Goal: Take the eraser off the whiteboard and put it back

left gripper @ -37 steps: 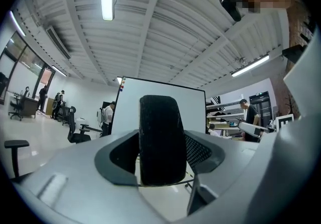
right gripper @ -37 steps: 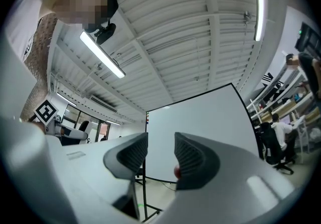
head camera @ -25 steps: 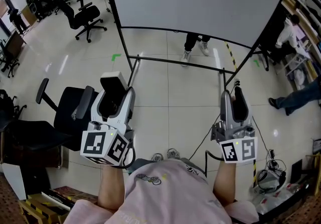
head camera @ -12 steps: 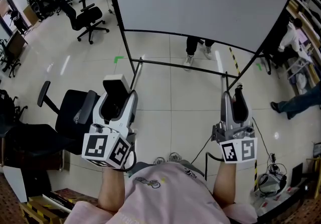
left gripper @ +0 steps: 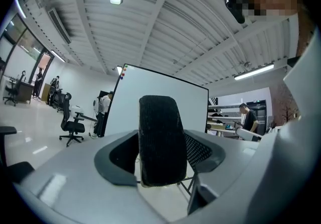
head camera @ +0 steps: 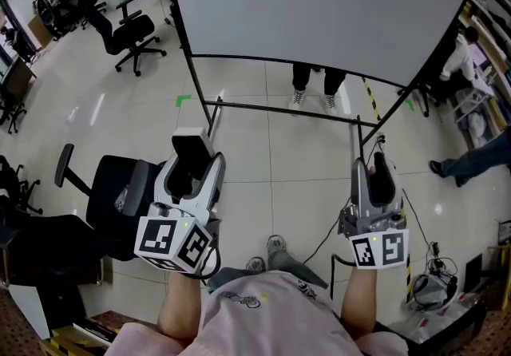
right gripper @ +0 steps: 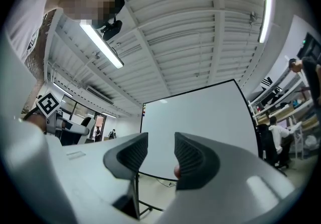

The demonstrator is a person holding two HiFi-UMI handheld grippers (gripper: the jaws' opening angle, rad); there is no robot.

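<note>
Two hand-held grippers, one eraser, one whiteboard; entries follow.

1. Left gripper (head camera: 192,169): held out level over the floor, marker cube (head camera: 172,243) at its rear. Jaws clenched on the eraser.
2. Eraser (left gripper: 160,137): upright between the left jaws, black felt face toward the gripper's camera, white back showing in the head view. It is off the board and well apart from it, carried in the air.
3. Right gripper (right gripper: 160,155): held beside the left one, tilted slightly upward, with its own marker cube (head camera: 379,249). Jaws released, a narrow gap between the ribbed pads and nothing in it; the board shows through the gap.
4. Whiteboard (head camera: 319,3): large, plain and unmarked on the side facing the grippers, black-edged, on a black tubular stand (head camera: 214,111) that rests on the tiled floor (head camera: 271,163). It stands ahead of both grippers.
5. Office chairs: one black chair (head camera: 120,187) just left of the left gripper, another (head camera: 132,31) further off near the board's left edge.
6. Person: legs and shoes (head camera: 311,79) visible below the board's lower edge, on its far side.
7. Green tape mark (head camera: 185,96): on the floor left of the stand.
</note>
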